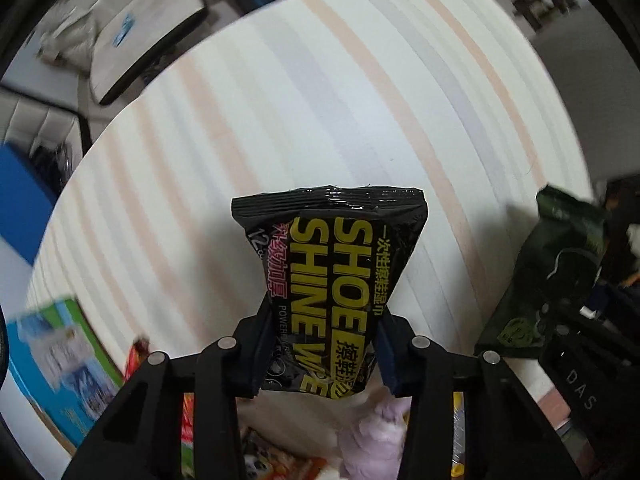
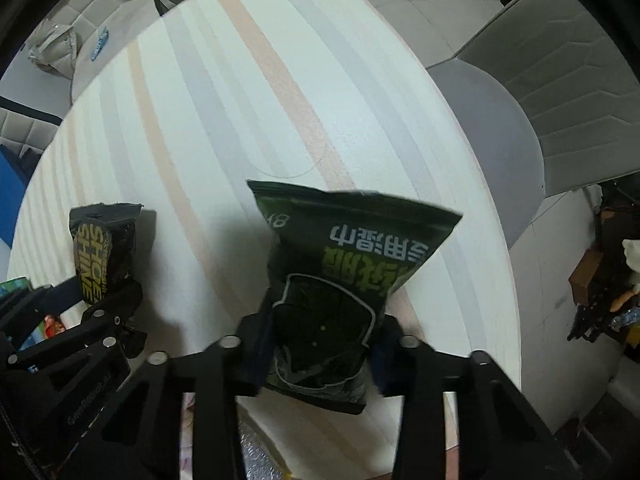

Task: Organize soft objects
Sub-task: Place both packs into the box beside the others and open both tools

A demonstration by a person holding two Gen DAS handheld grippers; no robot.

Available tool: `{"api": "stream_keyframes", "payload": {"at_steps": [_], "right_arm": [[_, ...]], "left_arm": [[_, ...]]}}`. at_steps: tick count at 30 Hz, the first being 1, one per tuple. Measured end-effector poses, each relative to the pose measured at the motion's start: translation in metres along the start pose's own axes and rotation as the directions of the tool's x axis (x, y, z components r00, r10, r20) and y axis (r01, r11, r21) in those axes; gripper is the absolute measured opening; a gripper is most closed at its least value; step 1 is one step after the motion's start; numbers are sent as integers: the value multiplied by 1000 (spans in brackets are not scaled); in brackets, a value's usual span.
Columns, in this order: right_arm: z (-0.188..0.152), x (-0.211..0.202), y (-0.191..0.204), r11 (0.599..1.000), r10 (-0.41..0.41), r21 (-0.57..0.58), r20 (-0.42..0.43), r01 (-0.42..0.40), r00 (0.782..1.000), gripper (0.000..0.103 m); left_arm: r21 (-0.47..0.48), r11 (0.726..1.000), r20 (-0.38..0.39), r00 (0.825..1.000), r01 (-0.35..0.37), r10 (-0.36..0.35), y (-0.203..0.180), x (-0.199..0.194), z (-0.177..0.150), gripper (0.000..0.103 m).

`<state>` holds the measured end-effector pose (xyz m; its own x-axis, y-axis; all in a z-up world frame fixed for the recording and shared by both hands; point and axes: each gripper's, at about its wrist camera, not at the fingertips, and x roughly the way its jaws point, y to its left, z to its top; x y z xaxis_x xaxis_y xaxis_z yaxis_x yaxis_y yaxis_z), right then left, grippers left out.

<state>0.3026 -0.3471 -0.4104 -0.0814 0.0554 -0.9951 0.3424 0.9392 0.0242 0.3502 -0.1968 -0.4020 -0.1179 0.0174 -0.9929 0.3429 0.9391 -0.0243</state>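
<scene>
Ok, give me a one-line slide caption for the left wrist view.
Left tongs clamp a black shoe shine wipe pack above the striped round table.

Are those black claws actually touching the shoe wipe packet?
Touching. In the left wrist view, the left gripper has both fingers pressed against the sides of the shoe wipe packet, pinching it in.

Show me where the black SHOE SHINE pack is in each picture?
Left wrist view: SHOE SHINE pack in the centre, pinched in the left gripper.
Right wrist view: same pack at the left edge, small.
Shared landmark: the striped table under both.
</scene>
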Motion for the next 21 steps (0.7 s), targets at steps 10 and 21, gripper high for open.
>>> {"api": "stream_keyframes", "payload": {"at_steps": [10, 21], "right_arm": [[-75, -104, 100, 959, 184, -233, 69, -163, 980, 36], [-203, -167, 305, 788, 284, -569, -2, -235, 959, 36]], "left_arm": [[-187, 970, 274, 957, 152, -97, 109, -148, -123, 40], [-432, 898, 263, 964, 79, 41, 295, -176, -271, 41]]}}
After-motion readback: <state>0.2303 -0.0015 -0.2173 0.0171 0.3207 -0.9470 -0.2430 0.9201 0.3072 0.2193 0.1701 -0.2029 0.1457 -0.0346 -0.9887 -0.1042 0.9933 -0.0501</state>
